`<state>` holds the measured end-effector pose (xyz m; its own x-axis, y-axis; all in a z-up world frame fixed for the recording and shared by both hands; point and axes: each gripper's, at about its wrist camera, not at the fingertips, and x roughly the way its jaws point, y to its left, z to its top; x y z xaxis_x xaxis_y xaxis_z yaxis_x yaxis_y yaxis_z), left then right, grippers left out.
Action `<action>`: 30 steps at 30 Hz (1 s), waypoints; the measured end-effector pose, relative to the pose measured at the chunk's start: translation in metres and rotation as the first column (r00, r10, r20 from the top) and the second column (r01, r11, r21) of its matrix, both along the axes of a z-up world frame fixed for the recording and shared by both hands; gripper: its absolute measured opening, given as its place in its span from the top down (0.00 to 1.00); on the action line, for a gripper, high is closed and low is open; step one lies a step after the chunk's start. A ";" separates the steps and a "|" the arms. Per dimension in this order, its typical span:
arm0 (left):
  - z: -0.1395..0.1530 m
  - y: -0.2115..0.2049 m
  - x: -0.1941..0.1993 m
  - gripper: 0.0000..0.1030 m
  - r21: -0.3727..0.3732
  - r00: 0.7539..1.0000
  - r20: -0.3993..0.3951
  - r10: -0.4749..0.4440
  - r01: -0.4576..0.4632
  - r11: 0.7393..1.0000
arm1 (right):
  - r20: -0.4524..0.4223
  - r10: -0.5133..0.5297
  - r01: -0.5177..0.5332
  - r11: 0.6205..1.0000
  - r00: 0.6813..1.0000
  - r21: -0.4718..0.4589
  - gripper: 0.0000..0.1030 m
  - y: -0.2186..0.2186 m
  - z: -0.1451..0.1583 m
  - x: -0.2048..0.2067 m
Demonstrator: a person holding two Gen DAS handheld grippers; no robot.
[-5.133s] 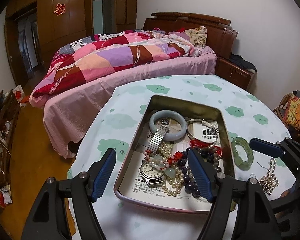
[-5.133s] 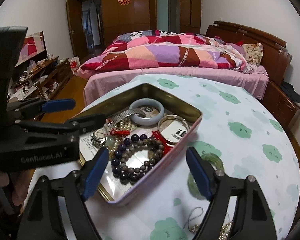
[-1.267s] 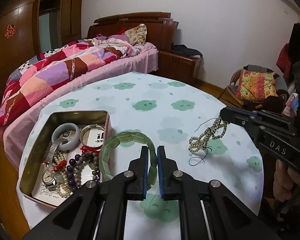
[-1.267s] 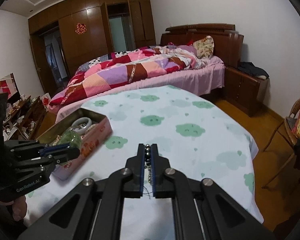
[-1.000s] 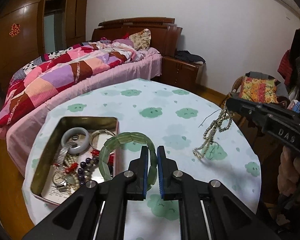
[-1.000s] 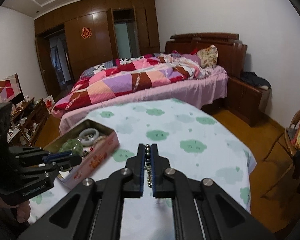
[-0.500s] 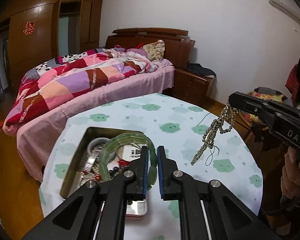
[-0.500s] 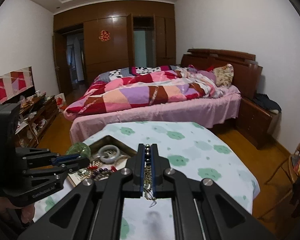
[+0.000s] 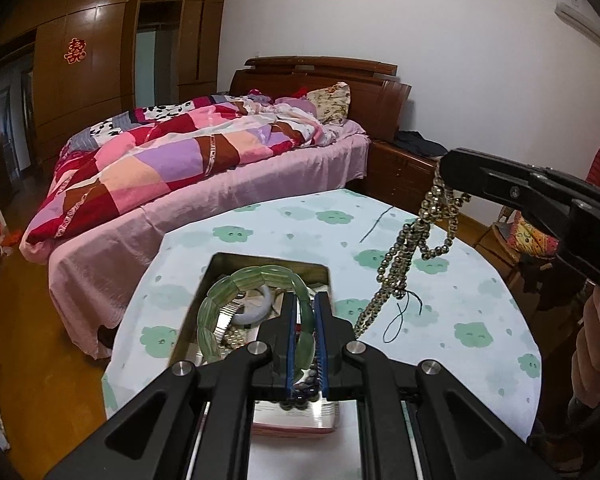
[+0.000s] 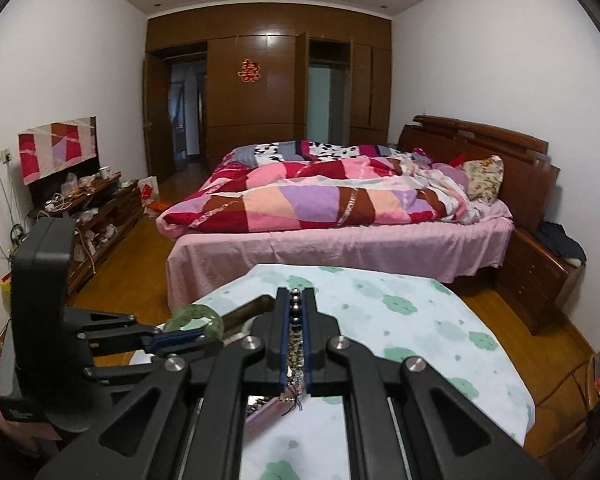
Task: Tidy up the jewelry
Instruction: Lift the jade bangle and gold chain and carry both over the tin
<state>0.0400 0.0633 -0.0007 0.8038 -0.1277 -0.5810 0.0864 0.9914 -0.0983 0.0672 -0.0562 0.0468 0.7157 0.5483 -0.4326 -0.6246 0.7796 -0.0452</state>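
My left gripper [image 9: 303, 307] is shut on a green jade bracelet [image 9: 236, 285] and holds it up above the open metal tin [image 9: 327, 276], which holds a watch, a pale bangle and several bead strings. The bracelet also shows in the right wrist view [image 10: 194, 316]. My right gripper [image 10: 296, 300] is shut on a beaded necklace [image 10: 295, 340]. In the left wrist view that necklace [image 9: 404, 258] hangs from the right gripper [image 9: 444, 168], high over the table to the right of the tin.
The round table [image 9: 440, 320] has a white cloth with green clouds. A bed with a patchwork quilt [image 10: 332, 200] stands behind it. A low cabinet [image 10: 96, 216] lines the left wall and a nightstand [image 10: 540, 276] stands at the right.
Both grippers have risen higher above the table with their jewelry. The bracelet now hangs over the tin, and the necklace has lifted well clear of the cloth.
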 end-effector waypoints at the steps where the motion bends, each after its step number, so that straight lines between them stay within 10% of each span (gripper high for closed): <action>1: 0.000 0.003 0.000 0.92 -0.001 1.000 -0.001 0.006 -0.006 1.000 | 0.000 0.005 -0.005 1.000 1.000 -0.002 0.93 0.002 0.000 -0.001; 30: -0.038 0.045 0.027 0.92 -0.022 0.994 -0.073 0.083 -0.085 0.996 | -0.093 0.059 -0.069 0.992 0.994 -0.109 0.93 0.067 -0.042 0.012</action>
